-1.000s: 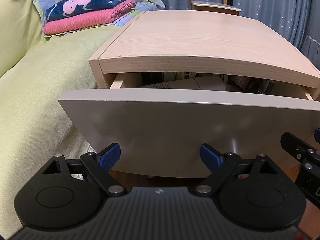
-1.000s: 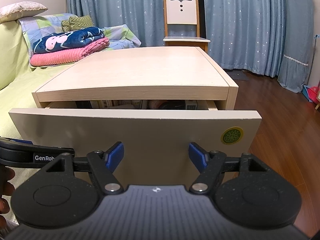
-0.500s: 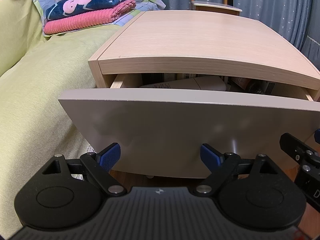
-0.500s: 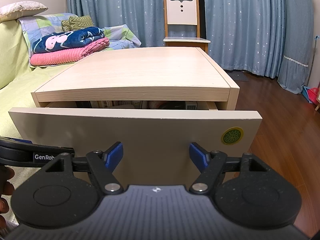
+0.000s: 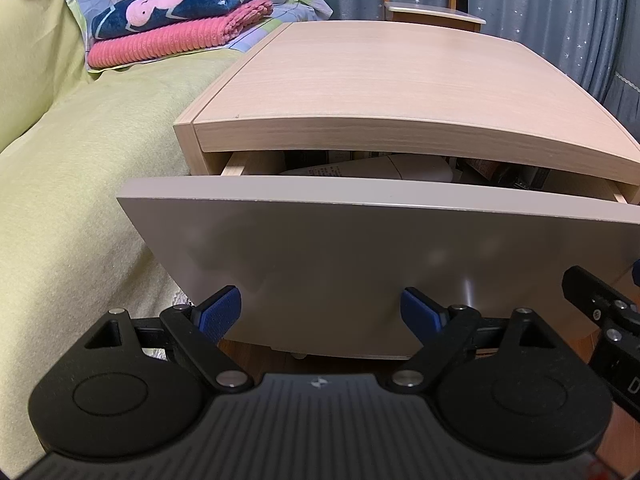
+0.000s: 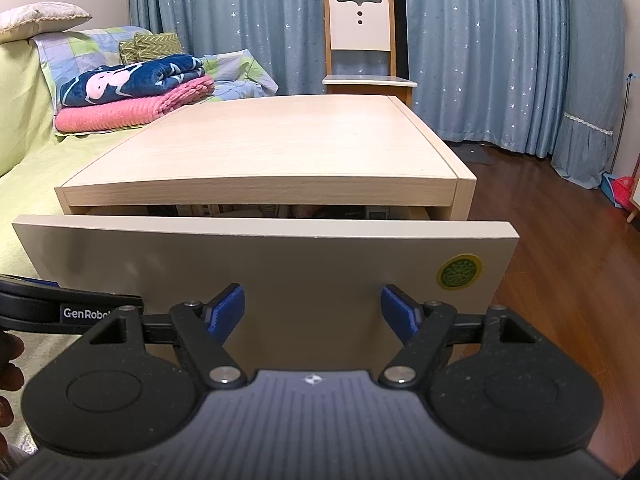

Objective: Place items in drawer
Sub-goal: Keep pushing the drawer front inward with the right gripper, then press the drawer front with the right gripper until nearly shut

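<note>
A light wooden nightstand (image 5: 380,76) (image 6: 276,148) has its drawer partly pulled out. The drawer's grey front panel (image 5: 380,256) (image 6: 280,264) faces me in both views. Through the gap I see a white tube (image 5: 384,168) and other packed items (image 6: 328,211), mostly hidden by the top. My left gripper (image 5: 320,310) stands open close to the panel's lower left half, with nothing between its blue fingers. My right gripper (image 6: 312,310) is open too, empty, in front of the panel's lower middle. The right gripper's black body (image 5: 604,312) shows at the left wrist view's right edge.
A yellow-green bed (image 5: 72,168) runs along the nightstand's left side, with folded pink and navy blankets (image 6: 132,92) and a pillow (image 6: 40,20). A wooden chair (image 6: 360,48) and blue curtains (image 6: 500,48) stand behind. Brown wood floor (image 6: 568,240) lies to the right. A hand (image 6: 8,360) shows at bottom left.
Almost nothing has changed. The drawer gap looks slightly narrower in the right wrist view; both grippers remain open and empty at the panel.
</note>
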### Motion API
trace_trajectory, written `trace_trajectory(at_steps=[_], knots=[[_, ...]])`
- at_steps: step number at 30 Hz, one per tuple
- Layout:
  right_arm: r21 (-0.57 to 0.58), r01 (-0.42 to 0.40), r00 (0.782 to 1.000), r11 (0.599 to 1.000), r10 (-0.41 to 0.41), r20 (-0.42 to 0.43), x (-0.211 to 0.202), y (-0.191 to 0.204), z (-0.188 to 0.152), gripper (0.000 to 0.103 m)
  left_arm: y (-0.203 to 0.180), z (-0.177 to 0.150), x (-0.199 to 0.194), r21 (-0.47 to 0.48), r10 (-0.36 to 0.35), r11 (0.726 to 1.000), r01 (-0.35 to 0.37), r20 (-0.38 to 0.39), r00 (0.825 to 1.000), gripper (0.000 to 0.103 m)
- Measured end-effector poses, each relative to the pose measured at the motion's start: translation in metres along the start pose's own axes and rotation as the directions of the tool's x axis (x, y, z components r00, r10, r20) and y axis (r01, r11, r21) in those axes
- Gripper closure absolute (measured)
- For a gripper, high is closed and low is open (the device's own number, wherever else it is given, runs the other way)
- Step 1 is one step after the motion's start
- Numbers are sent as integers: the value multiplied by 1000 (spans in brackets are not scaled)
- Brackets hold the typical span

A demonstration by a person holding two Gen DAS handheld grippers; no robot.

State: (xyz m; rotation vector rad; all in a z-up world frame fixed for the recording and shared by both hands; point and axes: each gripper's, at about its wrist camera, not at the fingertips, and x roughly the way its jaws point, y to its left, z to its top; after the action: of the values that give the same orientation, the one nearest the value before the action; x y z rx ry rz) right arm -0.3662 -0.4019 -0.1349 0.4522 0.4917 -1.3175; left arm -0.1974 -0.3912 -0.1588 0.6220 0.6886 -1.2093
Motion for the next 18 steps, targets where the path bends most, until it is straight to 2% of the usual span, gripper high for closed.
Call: trace_trajectory(at_steps=[18], knots=[[-3,10,1000,1000,-10,5,1,-1,0,28,0,3,3,-8,-7,1000,7,1,1000,14]])
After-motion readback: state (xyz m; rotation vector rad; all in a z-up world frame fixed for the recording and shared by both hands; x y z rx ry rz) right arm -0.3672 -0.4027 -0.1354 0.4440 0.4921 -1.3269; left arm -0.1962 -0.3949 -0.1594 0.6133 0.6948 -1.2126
